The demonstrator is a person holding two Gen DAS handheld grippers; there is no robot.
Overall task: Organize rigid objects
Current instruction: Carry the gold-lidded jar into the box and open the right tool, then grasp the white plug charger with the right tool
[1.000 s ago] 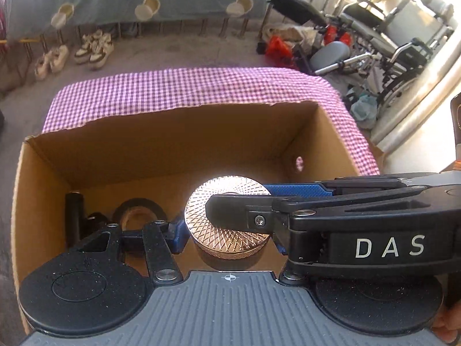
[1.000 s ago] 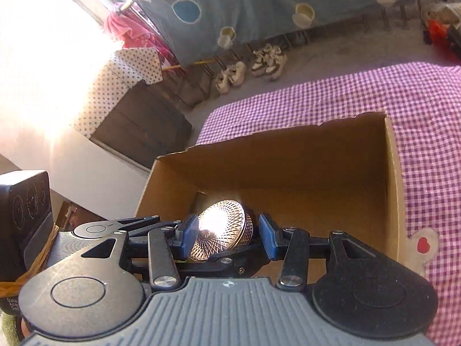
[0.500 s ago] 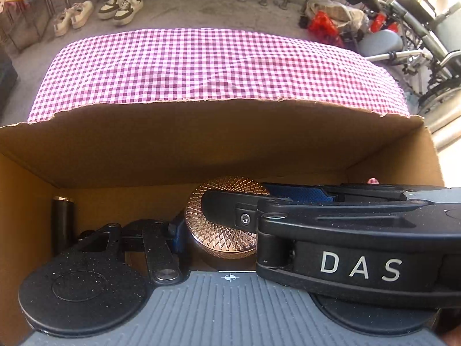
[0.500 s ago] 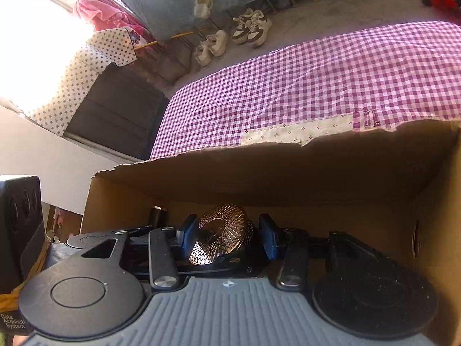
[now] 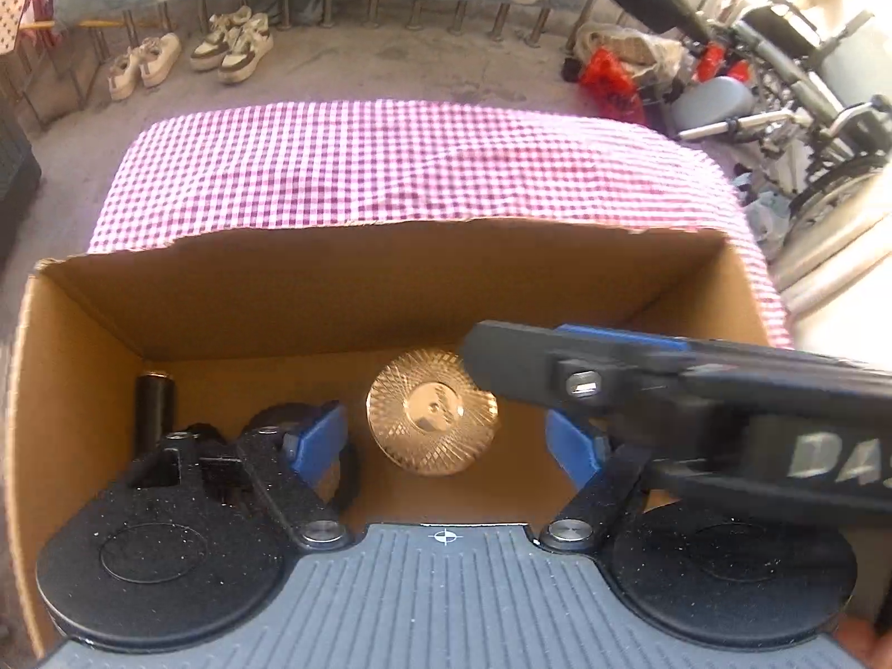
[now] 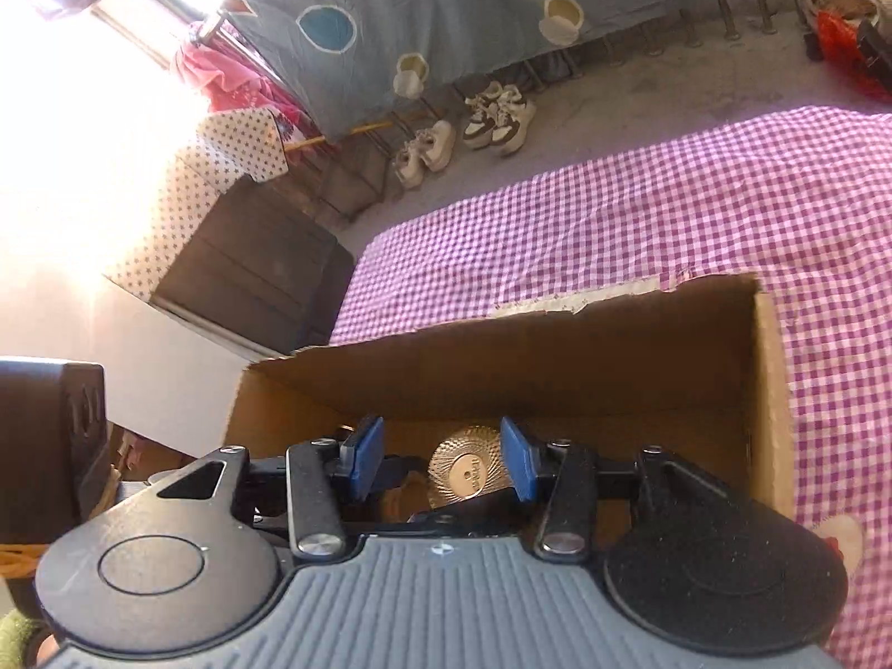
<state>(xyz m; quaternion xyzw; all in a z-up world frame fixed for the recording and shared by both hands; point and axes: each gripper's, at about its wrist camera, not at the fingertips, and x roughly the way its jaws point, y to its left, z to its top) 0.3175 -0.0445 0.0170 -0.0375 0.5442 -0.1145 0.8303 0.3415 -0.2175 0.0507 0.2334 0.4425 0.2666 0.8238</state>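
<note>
A round gold tin with a cross-hatched lid [image 5: 432, 411] lies on the floor of the cardboard box [image 5: 390, 279]; it also shows in the right wrist view [image 6: 471, 471]. My left gripper [image 5: 446, 443] is open above the box, its blue pads apart on either side of the tin and clear of it. My right gripper [image 6: 440, 457] is open too, above the tin, and its black finger [image 5: 585, 379] crosses the left wrist view from the right. A black cylinder [image 5: 155, 407] and a black ring, mostly hidden behind my left finger, lie at the box's left.
The box stands on a purple gingham cloth [image 5: 401, 161] over a table. Beyond the far edge are shoes [image 5: 231, 47] on the floor and wheelchairs [image 5: 791, 72] at the right. A dark cabinet [image 6: 251, 273] stands left of the table.
Both grippers have opened and let go of the gold tin, which now lies on the box floor. Both grippers have lifted up and back from it.
</note>
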